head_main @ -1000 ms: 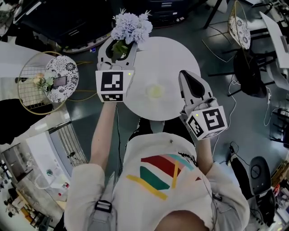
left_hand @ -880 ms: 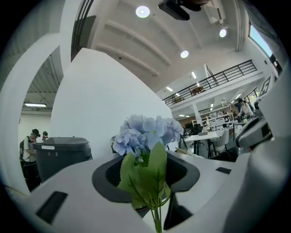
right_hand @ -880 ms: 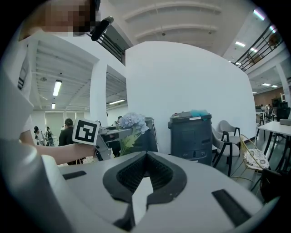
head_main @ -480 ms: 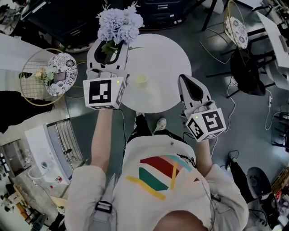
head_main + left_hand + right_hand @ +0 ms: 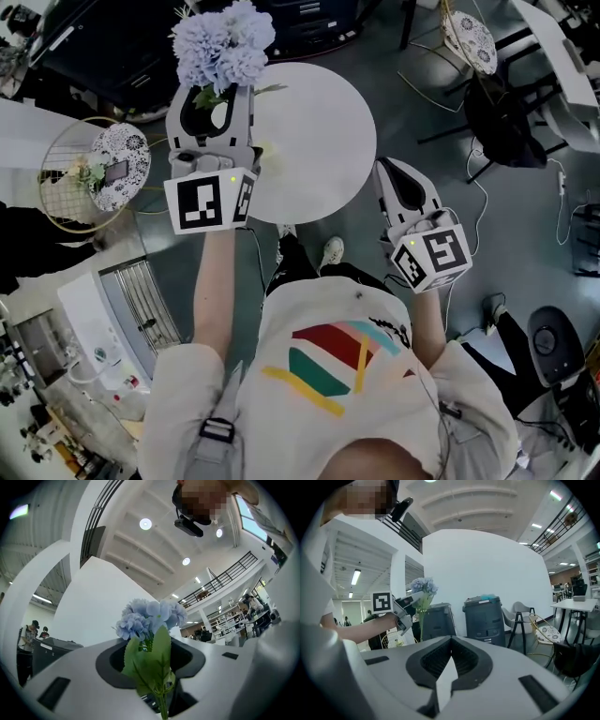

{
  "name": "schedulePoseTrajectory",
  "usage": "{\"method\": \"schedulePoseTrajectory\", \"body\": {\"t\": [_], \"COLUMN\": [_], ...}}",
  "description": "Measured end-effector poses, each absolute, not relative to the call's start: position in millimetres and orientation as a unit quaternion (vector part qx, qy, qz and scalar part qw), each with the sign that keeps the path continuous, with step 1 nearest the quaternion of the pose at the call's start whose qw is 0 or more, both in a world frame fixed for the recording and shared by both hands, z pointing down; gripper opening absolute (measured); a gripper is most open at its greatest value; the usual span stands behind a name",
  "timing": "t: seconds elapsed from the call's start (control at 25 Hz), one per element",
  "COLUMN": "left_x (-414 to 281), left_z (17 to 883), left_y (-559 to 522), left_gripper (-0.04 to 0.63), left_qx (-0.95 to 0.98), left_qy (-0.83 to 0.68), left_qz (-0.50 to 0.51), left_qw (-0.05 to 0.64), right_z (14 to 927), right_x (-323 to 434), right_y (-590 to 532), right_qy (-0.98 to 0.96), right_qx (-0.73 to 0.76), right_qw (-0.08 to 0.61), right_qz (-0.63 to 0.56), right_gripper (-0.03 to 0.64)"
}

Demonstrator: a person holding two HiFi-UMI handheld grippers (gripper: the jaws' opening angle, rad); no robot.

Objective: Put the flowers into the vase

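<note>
The flowers point(image 5: 223, 42), a bunch of pale-blue hydrangea-type blooms on a thin green stem w/ leaves, sit in the L hand-held gripper point(image 5: 214, 101); its jaws are part-closed and pinch the stem low down; the blooms stand up past the jaw tips and a broad leaf lies betw. the jaws; the round white bench point(image 5: 319, 122) lies just to the right of this gripper; the R hand-held gripper point(image 5: 403, 183) hangs off the bench's other side, well apart from the bunch, jaws brought together w/ nothing betw. them; no vase can be picked out for sure in any view. Handling, as a guess: prob. artificial, so v. light and top-heavy; stem thin and springy, so it could pivot or slide in a loose pinch; petals and leaves soft, easily crushed; best hold is on the stem below the blooms, as now, never on the head; a firm but not hard squeeze should do; the stem end wants to stay free so it goes into the vase neck first.
</note>
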State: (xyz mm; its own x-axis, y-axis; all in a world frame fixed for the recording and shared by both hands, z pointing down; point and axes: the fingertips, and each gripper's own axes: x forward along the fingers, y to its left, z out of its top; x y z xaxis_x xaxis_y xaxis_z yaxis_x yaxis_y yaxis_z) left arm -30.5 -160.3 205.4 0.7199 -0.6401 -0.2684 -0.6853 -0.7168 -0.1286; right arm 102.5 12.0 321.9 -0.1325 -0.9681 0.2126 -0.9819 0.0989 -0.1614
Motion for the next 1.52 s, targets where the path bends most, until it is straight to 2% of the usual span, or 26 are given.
{"method": "schedulePoseTrajectory", "body": {"t": [0.52,0.72,1.04,1.24,1.52], "left_x": [-0.2,-11.5,-18.4,-22.4,-26.7], "left_z": [254.5,275.8,339.9,355.1,373.4], "left_y": [-156.5,-139.0,-144.6,-157.0,-158.2], "left_gripper": [0.179,0.179,0.180,0.181,0.181], "left_qx": [-0.932,-0.920,-0.919,-0.913,-0.912], "left_qy": [0.339,0.367,0.381,0.391,0.397], "left_qz": [0.101,0.102,0.080,0.089,0.079], "left_qw": [0.072,0.096,0.068,0.075,0.075], "right_z": [353.0,381.0,424.2,448.5,454.9], "right_x": [118.2,108.5,86.5,71.7,60.7], "right_y": [14.7,20.3,20.9,21.0,10.6], "right_qy": [-0.730,-0.743,-0.760,-0.773,-0.784], "right_qx": [0.663,0.641,0.608,0.584,0.572], "right_qw": [0.041,0.058,0.088,0.136,0.132], "right_qz": [0.163,0.183,0.214,0.207,0.204], "right_gripper": [0.011,0.011,0.011,0.011,0.011]}}
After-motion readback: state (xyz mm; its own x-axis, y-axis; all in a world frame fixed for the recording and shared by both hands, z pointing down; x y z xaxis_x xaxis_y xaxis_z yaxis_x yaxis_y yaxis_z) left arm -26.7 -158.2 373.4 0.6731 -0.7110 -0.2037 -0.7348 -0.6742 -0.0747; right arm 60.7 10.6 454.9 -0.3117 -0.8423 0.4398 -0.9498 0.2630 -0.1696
